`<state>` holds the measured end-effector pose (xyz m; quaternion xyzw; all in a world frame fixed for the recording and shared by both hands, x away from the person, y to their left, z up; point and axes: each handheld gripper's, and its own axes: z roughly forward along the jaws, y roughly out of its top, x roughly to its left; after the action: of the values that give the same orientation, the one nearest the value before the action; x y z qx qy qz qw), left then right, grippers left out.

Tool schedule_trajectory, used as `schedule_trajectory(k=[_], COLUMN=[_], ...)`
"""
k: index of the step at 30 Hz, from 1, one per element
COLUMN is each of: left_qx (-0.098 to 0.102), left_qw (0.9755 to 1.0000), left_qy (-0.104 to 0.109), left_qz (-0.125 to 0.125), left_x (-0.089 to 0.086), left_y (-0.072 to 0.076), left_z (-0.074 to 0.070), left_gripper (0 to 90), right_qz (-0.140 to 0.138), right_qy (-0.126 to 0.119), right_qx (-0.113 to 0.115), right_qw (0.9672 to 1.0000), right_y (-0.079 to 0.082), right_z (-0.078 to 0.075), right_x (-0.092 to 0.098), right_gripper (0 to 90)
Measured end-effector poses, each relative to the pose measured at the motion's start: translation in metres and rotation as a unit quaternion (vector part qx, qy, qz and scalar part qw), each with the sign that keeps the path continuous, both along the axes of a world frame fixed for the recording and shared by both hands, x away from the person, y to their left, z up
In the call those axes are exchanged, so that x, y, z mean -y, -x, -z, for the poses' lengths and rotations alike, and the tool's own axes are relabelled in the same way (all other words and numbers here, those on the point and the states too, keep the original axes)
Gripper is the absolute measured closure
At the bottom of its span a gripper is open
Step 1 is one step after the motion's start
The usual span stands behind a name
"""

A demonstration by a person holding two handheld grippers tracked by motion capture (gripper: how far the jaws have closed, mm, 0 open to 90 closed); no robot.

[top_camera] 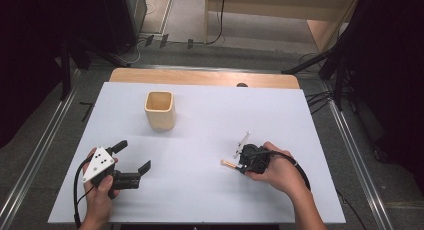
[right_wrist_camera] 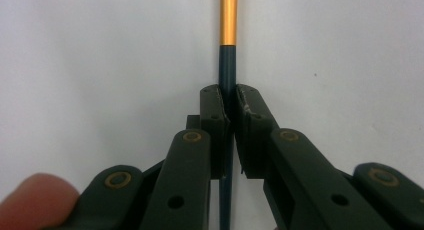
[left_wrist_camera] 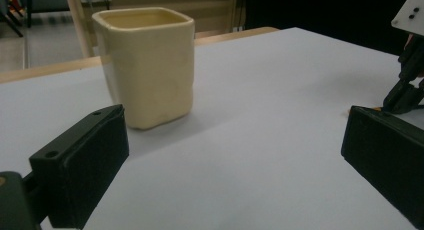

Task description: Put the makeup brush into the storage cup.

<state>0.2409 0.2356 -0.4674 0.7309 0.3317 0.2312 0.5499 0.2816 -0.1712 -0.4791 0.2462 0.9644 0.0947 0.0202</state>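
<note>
The right gripper point(right_wrist_camera: 229, 102) has its jaws clamped on a thin pen point(right_wrist_camera: 229, 20), dark along the gripped stretch and gold beyond it, running straight out ahead between the jaw tips. From above, the same gripper point(top_camera: 239, 166) sits low over the worktop point(top_camera: 200, 200) with the gold end poking out past the jaws. The left gripper point(top_camera: 134, 156) rests with its jaws wide apart and nothing between them; the cup point(left_wrist_camera: 145, 65) stands upright ahead of them, nearer the left jaw.

The likely step is lifting the pen to drop it in the cup. To do it well, keep the clamp firm, since so slim a shaft can swivel between flat pads; lift straight before swinging across, and tip the pen upright only once over the cup's mouth. The left jaws could steady the cup if it looks like sliding.

The pen's far tip runs off the top of the right gripper view, and its rear part disappears under the jaws. Whether it has left the worktop cannot be told. The cup's inside is barely visible.
</note>
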Motion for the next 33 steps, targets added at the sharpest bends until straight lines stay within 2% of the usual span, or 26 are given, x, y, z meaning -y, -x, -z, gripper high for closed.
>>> schedule_trajectory(k=[2,5,9,15,17,19,22,26,27,28,29,30,31,33], left_qx=[0.002,0.003,0.000,-0.003,-0.006,-0.007,-0.006,-0.005,-0.005,-0.010,-0.010,-0.014,-0.014,-0.018], left_qw=[1.0000,0.9999,0.9997,0.9994,0.9991,0.9990,0.9985,0.9980,0.9980,0.9974,0.9974,0.9968,0.9968,0.9949], left_qy=[0.003,0.014,0.023,0.030,0.035,0.037,0.042,0.050,0.050,0.058,0.058,0.059,0.059,0.069], left_qz=[0.003,0.002,0.011,0.020,0.022,0.026,0.035,0.039,0.039,0.041,0.041,0.051,0.051,0.071], left_x=[0.006,0.015,0.028,0.046,0.051,0.055,0.061,0.064,0.064,0.067,0.067,0.070,0.070,0.073], left_y=[-0.003,-0.008,-0.014,-0.021,-0.025,-0.028,-0.030,-0.031,-0.031,-0.032,-0.032,-0.032,-0.032,-0.031], left_z=[-0.004,-0.008,-0.011,-0.011,-0.011,-0.011,-0.012,-0.011,-0.011,-0.012,-0.012,-0.012,-0.012,-0.012], left_gripper=[0.0,0.0,0.0,0.0,0.0,0.0,0.0,0.0,0.0,0.0,0.0,0.0,0.0,0.0], right_qz=[0.021,0.048,0.064,0.088,0.099,0.108,0.115,0.123,0.123,0.130,0.130,0.135,0.135,0.136], right_qy=[-0.018,-0.051,-0.084,-0.134,-0.150,-0.170,-0.188,-0.223,-0.223,-0.249,-0.254,-0.265,-0.272,-0.288], right_qx=[0.013,0.028,0.052,0.090,0.106,0.124,0.148,0.167,0.167,0.172,0.174,0.180,0.186,0.196], right_qw=[0.9995,0.9971,0.9931,0.9830,0.9781,0.9716,0.9641,0.9524,0.9524,0.9442,0.9425,0.9376,0.9345,0.9273], right_y=[0.003,0.006,0.006,0.008,0.009,0.010,0.012,0.015,0.015,0.015,0.015,0.016,0.017,0.018], right_z=[-0.002,-0.006,-0.011,-0.016,-0.018,-0.021,-0.025,-0.025,-0.025,-0.023,-0.023,-0.023,-0.023,-0.024], right_x=[0.000,0.004,0.010,0.013,0.014,0.015,0.014,0.010,0.010,0.009,0.009,0.007,0.006,0.004], right_gripper=[84.6,84.6,84.6,84.6,84.5,84.5,84.6,84.5,84.5,84.5,84.5,84.5,84.5,84.5])
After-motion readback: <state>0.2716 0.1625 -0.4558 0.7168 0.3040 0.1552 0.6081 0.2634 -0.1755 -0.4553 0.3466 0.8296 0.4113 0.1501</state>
